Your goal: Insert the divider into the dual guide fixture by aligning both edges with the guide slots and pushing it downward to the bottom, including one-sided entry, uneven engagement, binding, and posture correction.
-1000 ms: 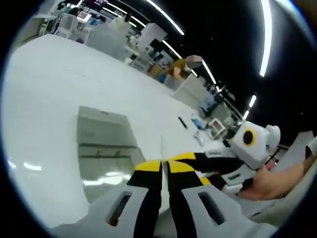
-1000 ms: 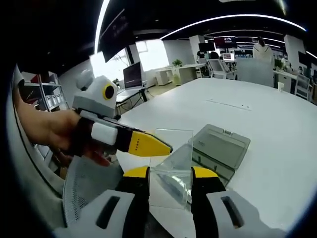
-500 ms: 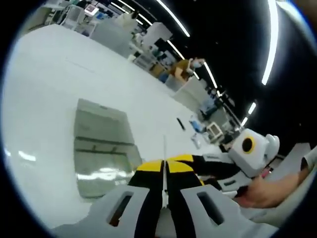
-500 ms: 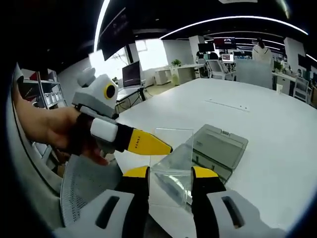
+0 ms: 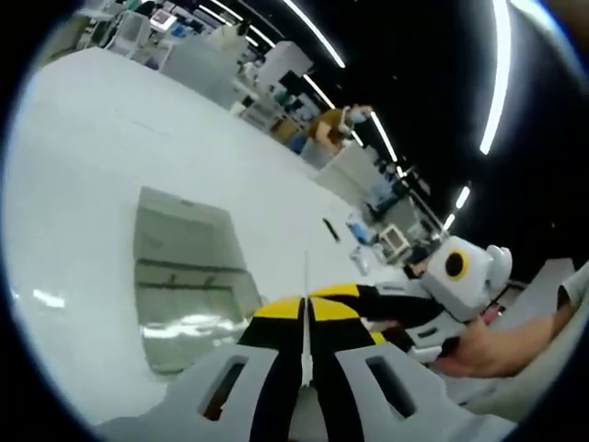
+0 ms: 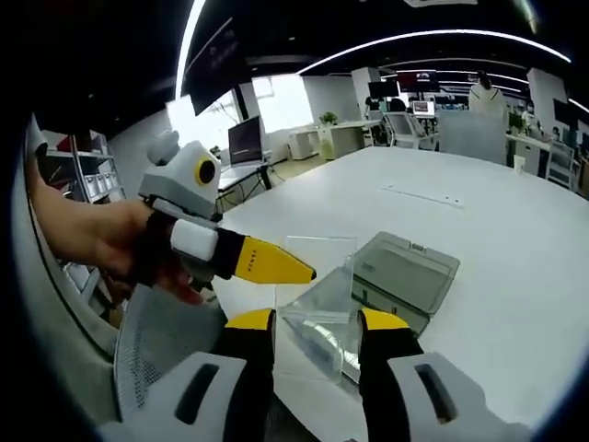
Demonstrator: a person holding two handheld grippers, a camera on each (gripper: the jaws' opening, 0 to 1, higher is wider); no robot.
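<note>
Clear divider (image 6: 317,276), edges faint, pinched by left gripper (image 5: 305,308); right gripper (image 6: 316,319) parted around it, contact unclear, above fixture (image 6: 405,276).

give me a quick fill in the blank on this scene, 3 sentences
1. The divider is made of ____ plastic.
2. The left tongs are ____ on the divider's edge.
3. The grey fixture lies on a ____ table.

Missing words: clear; shut; white
</note>
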